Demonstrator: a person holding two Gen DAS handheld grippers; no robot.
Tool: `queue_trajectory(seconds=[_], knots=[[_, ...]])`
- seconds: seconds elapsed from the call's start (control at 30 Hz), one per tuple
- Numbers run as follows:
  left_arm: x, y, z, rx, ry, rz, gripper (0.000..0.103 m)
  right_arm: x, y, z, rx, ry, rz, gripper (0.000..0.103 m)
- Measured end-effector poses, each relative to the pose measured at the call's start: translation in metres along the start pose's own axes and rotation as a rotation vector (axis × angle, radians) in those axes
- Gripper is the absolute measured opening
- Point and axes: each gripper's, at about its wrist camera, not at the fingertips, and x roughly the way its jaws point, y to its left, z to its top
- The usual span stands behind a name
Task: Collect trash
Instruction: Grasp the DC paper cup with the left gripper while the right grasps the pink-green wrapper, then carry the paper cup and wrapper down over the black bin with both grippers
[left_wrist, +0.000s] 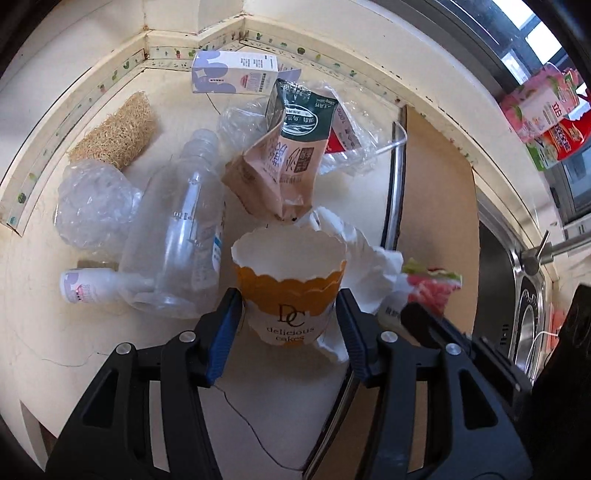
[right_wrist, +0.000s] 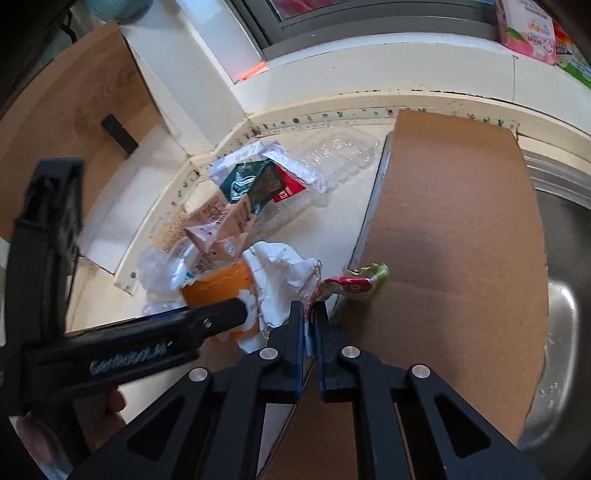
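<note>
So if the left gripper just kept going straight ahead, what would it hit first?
The paper cake cup: it already sits between the left gripper's fingers. Past it, probably the brown pouch, though depth is hard to judge.

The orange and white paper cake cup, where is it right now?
In the left wrist view the orange and white paper cake cup stands between the left claw's fingers, beside the clear plastic bottle.

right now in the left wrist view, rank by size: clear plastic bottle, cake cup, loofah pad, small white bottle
1. clear plastic bottle
2. cake cup, though it sits nearest the camera, so its lead over the pad is unsure
3. loofah pad
4. small white bottle
</note>
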Motion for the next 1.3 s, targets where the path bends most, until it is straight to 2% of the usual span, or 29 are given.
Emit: queue_trajectory(seconds=[0.43, 0.8, 1.1, 1.3], knots=[[-0.012, 0.007, -0.003, -0.009, -0.064, 0.019, 0.048, -0.008, 0.002, -0.011, 0.006, -0.004, 0.034, 0.005], [-0.066, 0.020, -0.038, 0.034, -0.117, -0.034, 0.047, -0.032, 0.014, -0.024, 0.022, -0.036, 0.045, 0.005], [-0.123, 0.045, -0.083, 0.124, -0.146, -0.090, 0.047, -0.076, 0.050, -0.065, 0.039, -0.099, 0.017, 0.005], [-0.164, 0.073, -0.119, 0.181, -0.170, -0.122, 0.047, -0.111, 0.086, -0.114, 0.060, -0.143, 0.007, 0.005]])
